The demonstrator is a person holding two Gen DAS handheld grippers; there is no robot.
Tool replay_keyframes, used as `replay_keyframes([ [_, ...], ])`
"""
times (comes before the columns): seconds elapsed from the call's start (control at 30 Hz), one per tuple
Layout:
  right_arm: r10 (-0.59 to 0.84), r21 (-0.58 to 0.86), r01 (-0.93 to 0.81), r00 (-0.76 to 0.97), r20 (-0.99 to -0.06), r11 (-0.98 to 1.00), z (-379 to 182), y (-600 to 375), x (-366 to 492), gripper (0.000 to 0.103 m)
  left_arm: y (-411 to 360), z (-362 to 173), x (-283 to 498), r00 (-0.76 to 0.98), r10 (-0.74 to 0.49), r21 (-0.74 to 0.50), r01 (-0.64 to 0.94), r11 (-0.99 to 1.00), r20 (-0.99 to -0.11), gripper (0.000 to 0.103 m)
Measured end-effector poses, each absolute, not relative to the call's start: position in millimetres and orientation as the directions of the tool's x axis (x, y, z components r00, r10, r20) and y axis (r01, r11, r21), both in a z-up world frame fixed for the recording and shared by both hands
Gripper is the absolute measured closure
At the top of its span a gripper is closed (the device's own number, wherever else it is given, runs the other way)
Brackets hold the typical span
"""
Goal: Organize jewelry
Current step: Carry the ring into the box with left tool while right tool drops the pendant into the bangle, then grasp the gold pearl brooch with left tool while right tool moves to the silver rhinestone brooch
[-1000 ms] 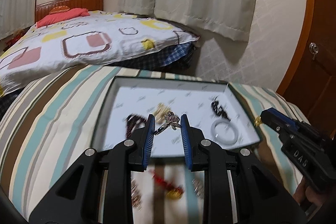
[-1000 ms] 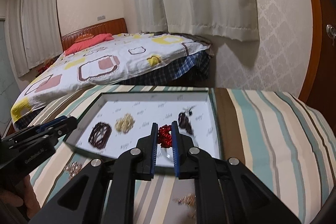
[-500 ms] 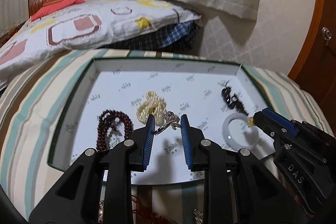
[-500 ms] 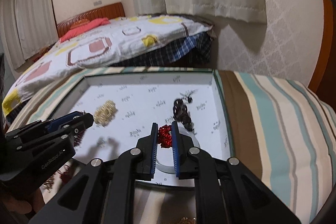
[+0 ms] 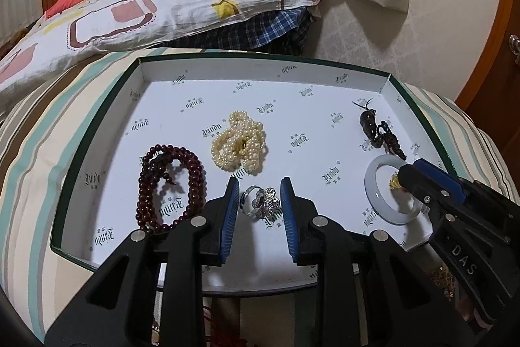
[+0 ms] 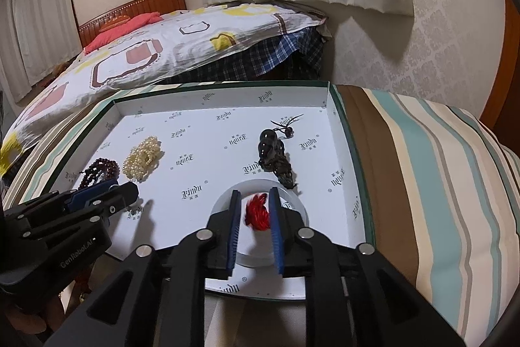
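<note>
Hovering low over a shallow white-lined box (image 5: pixel 97 126) on a striped cloth (image 6: pixel 422 158), the left gripper (image 5: pixel 260 204) holds its fingers parted, with a silver flower ring (image 5: pixel 263 202) lying on the box floor between them, seemingly untouched. The right gripper (image 6: pixel 255 213), fingers narrowly apart, has a blurred red knotted trinket (image 6: pixel 256 212) between them above a white bangle (image 6: pixel 292 200); whether it is still gripped cannot be told. In the left view a small gold piece (image 5: pixel 395 182) shows at that gripper's tip, inside the bangle. Left of the ring, a dark red bead strand (image 5: pixel 169 184) lies looped, its long axis running front to back. Beyond sit a heap of pearls (image 5: pixel 239 145) and, toward the right wall, a dark pendant (image 5: pixel 373 127) slanting near-right to far-left. A bed (image 5: pixel 130 12) fills the background.
</note>
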State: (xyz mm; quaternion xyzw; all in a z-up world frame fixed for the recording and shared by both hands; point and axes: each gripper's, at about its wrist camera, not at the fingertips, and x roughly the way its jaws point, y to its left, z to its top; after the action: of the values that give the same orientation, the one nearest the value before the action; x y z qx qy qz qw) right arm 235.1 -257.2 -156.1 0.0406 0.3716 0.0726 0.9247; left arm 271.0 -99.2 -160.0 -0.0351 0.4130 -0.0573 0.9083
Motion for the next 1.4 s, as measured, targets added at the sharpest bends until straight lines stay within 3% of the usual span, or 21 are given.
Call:
replay_keyframes([
  [0.2,0.167,0.132,-0.105,0.720,-0.674,0.986,-152,-256,233,0.075,-94,-155,267,0.663,-0.123,-0.114,0.057,0.992,-0.738,0.055],
  [0.9,0.148,0.123,-0.091,0.772,-0.618,0.988,-125,-257,194,0.066,-88,-118,223,0.732,-0.099,-0.078,0.062,0.995,-0.674,0.055],
  [1.4,0.130,0.109,-0.079,0.767,-0.629,0.991,-130,-253,142,0.065,-64,-119,174,0.730,-0.049,-0.052,0.020,0.998,-0.681,0.053],
])
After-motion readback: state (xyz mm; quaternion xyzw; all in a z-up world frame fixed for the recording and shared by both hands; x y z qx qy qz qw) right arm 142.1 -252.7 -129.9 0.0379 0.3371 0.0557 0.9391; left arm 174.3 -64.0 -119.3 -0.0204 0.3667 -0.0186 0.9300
